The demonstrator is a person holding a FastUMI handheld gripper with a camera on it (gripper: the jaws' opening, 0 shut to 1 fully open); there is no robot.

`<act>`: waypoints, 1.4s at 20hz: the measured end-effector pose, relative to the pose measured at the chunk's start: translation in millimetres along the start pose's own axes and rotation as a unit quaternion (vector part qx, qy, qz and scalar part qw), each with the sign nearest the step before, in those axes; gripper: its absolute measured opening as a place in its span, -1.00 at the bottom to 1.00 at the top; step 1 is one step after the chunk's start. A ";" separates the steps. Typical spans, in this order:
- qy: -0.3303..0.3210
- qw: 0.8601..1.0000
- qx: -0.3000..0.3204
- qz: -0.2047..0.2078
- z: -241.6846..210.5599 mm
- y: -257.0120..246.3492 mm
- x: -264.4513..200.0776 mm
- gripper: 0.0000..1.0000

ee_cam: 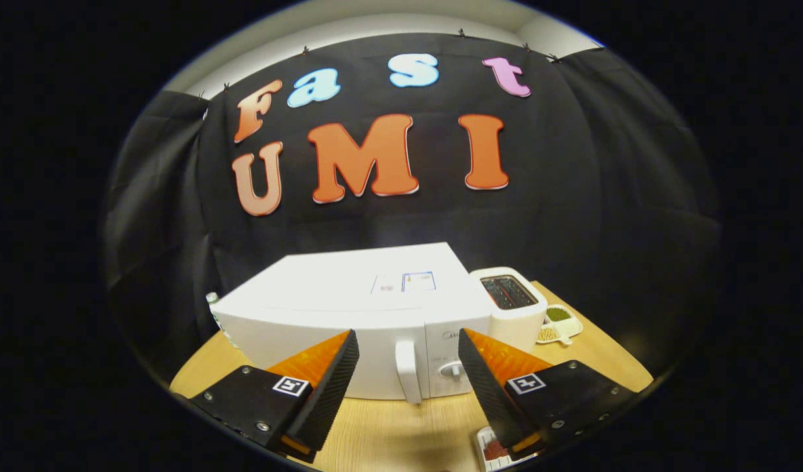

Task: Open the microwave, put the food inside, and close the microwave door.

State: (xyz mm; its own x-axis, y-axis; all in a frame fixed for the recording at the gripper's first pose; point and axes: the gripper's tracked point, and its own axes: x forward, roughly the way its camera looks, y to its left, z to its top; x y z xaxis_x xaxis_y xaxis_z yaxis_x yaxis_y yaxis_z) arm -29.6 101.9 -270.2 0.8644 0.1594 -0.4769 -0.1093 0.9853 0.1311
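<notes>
In the gripper view, the gripper (408, 341) hangs above the wooden table (401, 426) with its two fingers spread wide apart, holding nothing and touching nothing. Just ahead of them, seen through the gap, stands the white microwave (349, 301), its door shut. The vertical door handle (408, 370) sits almost squarely between the fingertips, a little beyond them, and the round control knob (452, 370) lies just beside it, close to the right finger (486, 380). The left finger (322, 387) lines up with the door face of the microwave, apart from it. On the flat top of the microwave there is a small sticker (406, 282), too small to make out. Just beside the microwave, on the knob side, stands a white toaster (509, 305) with its slots facing up; the two appliances are touching or very nearly so, and which it is cannot be told. Beyond the toaster, near the table's far edge, lies a small white divided dish (562, 324) with green grains in one compartment and pale yellowish grains in another. At the other end of the microwave, half hidden behind its corner, a bottle (214, 311) with a pale cap peeks out. Below the right finger, at the near edge of the table, a tray of food (496, 451) shows as a white rim with something dark red in it; most of it is hidden by the finger. Bare tabletop lies between the fingers and the microwave's door.
</notes>
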 end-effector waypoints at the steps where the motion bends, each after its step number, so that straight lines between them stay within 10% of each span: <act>1: 0.012 1.000 -0.002 -0.004 -10.8 -0.4 6.8 0.81; 8: 0.042 0.998 -0.030 -0.021 -52.4 6.0 44.7 0.48; 16: 0.052 0.996 -0.020 -0.063 -61.1 -3.4 62.3 -0.43; 28: 0.073 0.994 -0.022 -0.081 -71.5 3.3 30.4 -0.81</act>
State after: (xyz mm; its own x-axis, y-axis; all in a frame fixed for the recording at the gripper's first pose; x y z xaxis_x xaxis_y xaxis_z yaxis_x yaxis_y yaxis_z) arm -38.7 114.3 -346.4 0.7923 0.0026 -0.6102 0.0012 1.0000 0.0059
